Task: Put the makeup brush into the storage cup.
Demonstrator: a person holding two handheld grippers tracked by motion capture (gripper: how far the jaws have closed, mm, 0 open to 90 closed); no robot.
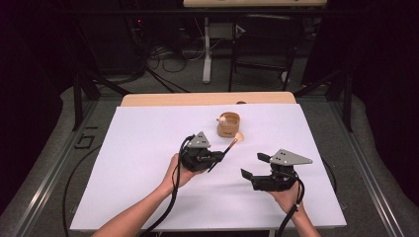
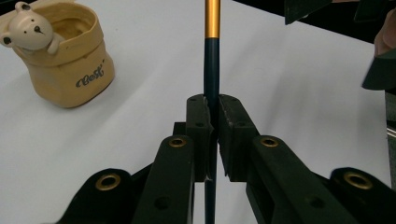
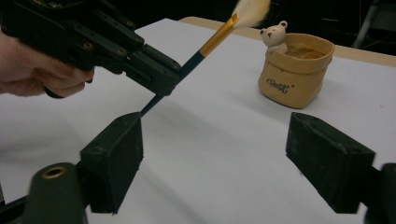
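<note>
One brush (image 1: 228,147), clamped mid-handle in the left gripper (image 1: 217,155) jaws, bristles up beside the pot (image 1: 229,124). Right gripper (image 1: 253,166) jaws open, empty, near the pot. Likely step: carry to pot. Next: align the brush over the rim, lower, release.

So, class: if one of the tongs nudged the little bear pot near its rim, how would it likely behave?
The bear pot looks squat with a broad base, so it would probably slide on the smooth white sheet rather than tip. It seems small and hollow, so likely light. Its glossy, ceramic-looking surface suggests it may be slippery and could chip.
</note>
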